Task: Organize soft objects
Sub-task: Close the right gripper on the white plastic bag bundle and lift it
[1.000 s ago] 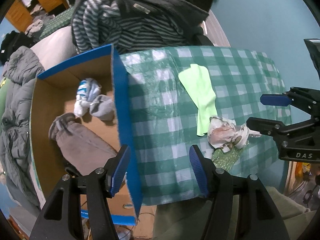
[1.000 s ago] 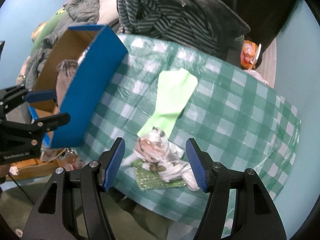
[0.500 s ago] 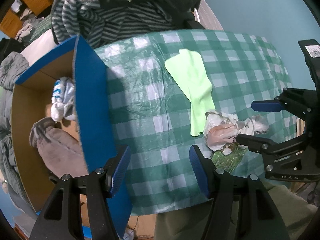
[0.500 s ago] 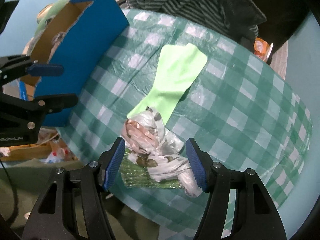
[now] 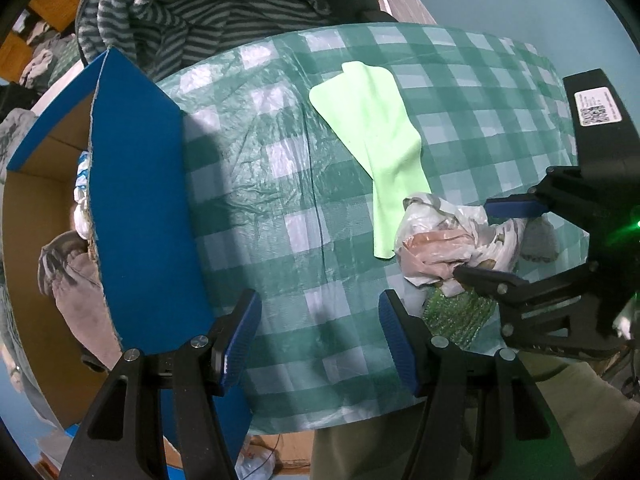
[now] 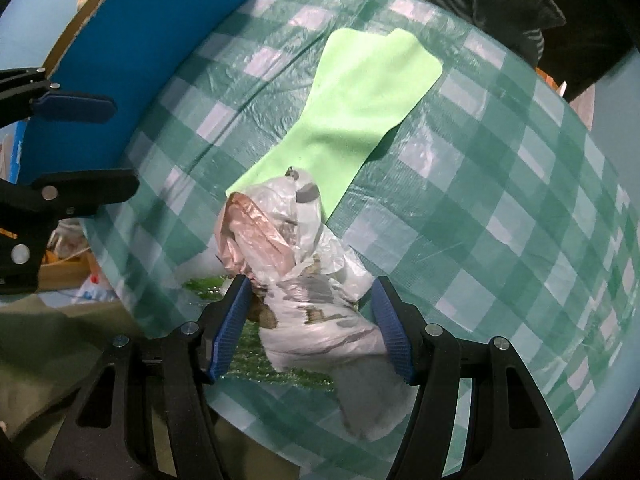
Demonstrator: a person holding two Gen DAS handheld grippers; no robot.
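The plastic bag bundle [image 6: 304, 280] sits between the closing right tool's [image 6: 310, 322] jaws.

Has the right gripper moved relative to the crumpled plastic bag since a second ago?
Yes. The right gripper has come down onto the crumpled plastic bag, which now sits between its closing jaws on the checked tablecloth.

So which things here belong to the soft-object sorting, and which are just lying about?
Job:
- crumpled plastic bag, between the closing right gripper
- light green cloth
- blue cardboard box
- grey garment inside it
- left gripper, open

Lying about:
- checked tablecloth
- striped clothes behind the table
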